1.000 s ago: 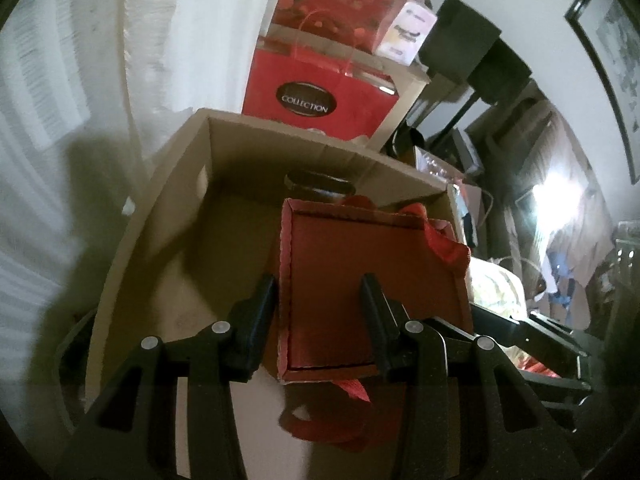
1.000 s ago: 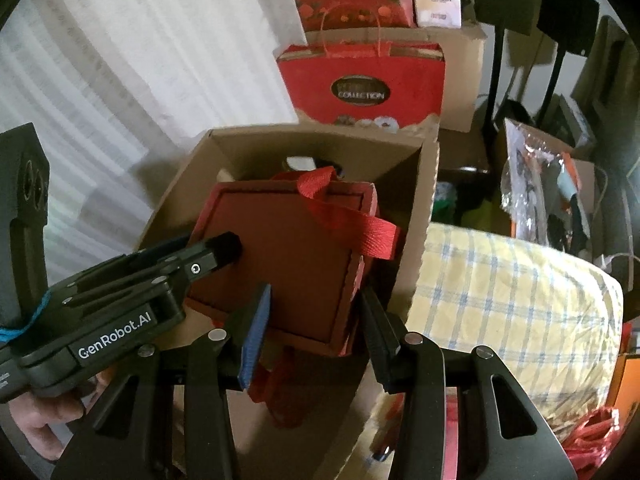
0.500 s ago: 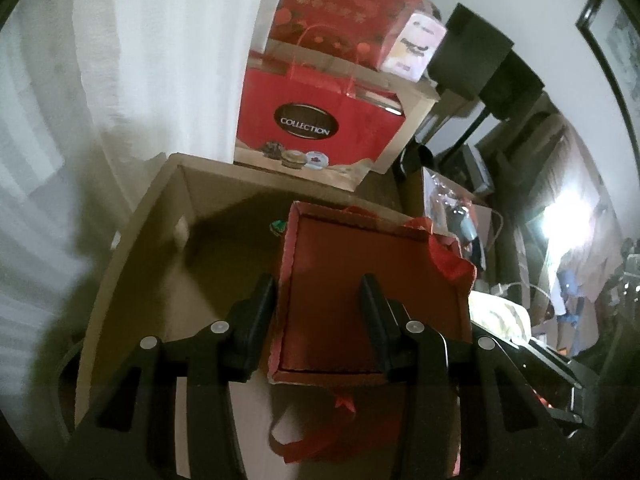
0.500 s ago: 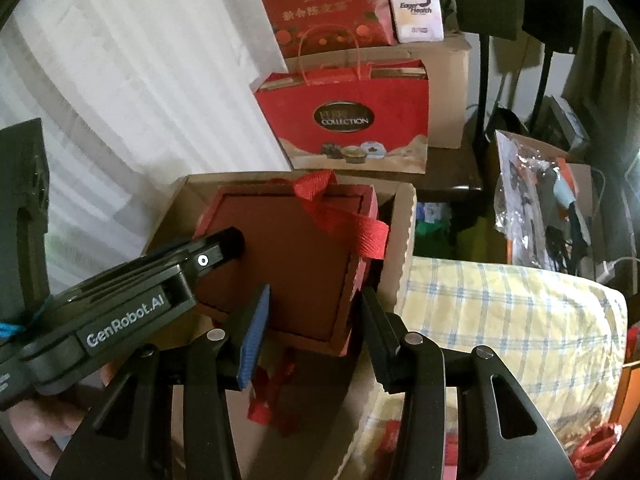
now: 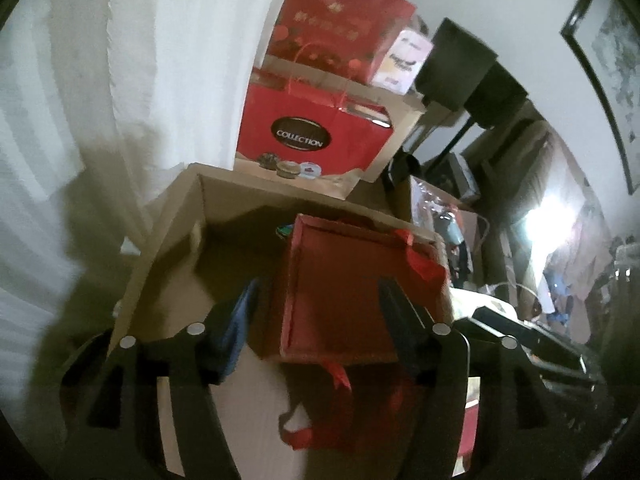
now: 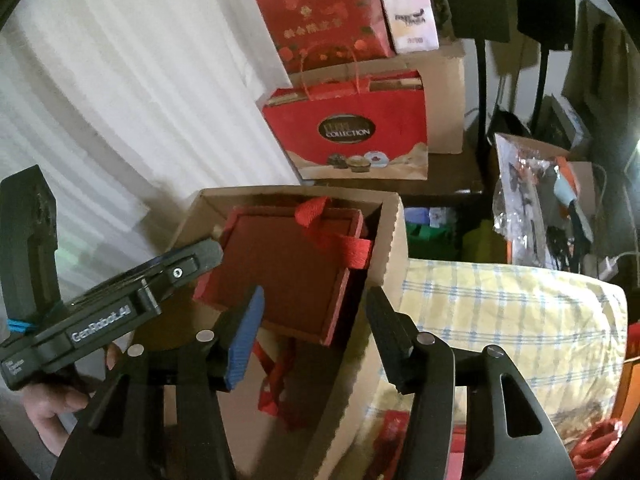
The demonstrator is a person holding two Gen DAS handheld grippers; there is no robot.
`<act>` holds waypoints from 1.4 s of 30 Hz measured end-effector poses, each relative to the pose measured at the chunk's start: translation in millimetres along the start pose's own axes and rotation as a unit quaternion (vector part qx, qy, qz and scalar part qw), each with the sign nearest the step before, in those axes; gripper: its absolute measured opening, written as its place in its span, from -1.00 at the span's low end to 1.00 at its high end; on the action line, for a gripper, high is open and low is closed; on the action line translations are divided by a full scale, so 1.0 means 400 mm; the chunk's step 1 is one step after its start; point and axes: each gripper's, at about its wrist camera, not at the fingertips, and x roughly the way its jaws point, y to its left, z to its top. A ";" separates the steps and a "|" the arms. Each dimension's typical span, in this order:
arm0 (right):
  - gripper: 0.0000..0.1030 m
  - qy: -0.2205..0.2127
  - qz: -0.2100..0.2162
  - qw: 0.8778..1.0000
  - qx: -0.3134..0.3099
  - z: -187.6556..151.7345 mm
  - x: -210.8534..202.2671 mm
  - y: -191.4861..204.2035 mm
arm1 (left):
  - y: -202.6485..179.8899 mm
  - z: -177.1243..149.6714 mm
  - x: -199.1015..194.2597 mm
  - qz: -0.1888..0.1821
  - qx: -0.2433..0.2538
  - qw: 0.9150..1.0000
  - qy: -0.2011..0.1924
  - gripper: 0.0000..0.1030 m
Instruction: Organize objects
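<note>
A red square gift box (image 5: 352,280) with red ribbon handles lies tilted inside an open cardboard carton (image 5: 172,248). It also shows in the right wrist view (image 6: 288,268), with the carton (image 6: 392,240) around it. My left gripper (image 5: 320,312) is open, its fingers wide on either side of the red box and apart from it. My right gripper (image 6: 316,320) is open just in front of the box's near corner. The left gripper's body (image 6: 120,300) crosses the right wrist view at the lower left.
A red "Collection" gift bag (image 6: 352,136) stands behind the carton, with another red bag (image 6: 324,12) and a white packet (image 6: 408,12) on a brown box above. White curtain at left. A checked yellow cushion (image 6: 500,320) lies at right, cluttered shelves beyond.
Both grippers have opened wider and drawn back from the red box, which now rests lower in the carton. The views have pulled away and upward.
</note>
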 end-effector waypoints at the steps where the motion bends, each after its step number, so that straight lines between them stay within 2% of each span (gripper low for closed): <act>1: 0.10 -0.002 -0.003 1.000 -0.004 -0.005 -0.013 0.001 | -0.007 -0.009 -0.019 0.002 0.008 1.000 -0.005 0.30; 4: 0.19 -0.006 -0.022 1.000 -0.018 -0.026 -0.049 0.003 | -0.020 -0.029 -0.054 0.002 0.020 1.000 -0.013 0.53; 10: 0.44 -0.010 -0.057 0.998 -0.026 -0.069 -0.103 -0.012 | -0.030 -0.067 -0.104 -0.006 0.009 1.000 -0.017 0.81; 14: 0.60 -0.018 -0.073 0.997 -0.029 -0.098 -0.147 -0.032 | -0.047 -0.098 -0.121 -0.004 0.013 1.000 -0.014 0.83; 20: 0.68 -0.019 -0.085 0.996 -0.025 -0.145 -0.204 -0.067 | -0.089 -0.158 -0.155 -0.009 0.035 0.999 -0.014 0.89; 30: 0.70 -0.016 -0.101 0.994 -0.026 -0.257 -0.273 -0.124 | -0.197 -0.266 -0.237 -0.043 0.081 0.995 -0.030 0.95; 38: 0.70 -0.023 -0.104 0.994 0.000 -0.353 -0.346 -0.203 | -0.284 -0.352 -0.271 -0.080 0.110 0.990 -0.028 0.95; 42: 0.70 -0.034 -0.125 0.992 0.005 -0.413 -0.393 -0.245 | -0.332 -0.393 -0.273 -0.076 0.137 0.987 -0.036 0.95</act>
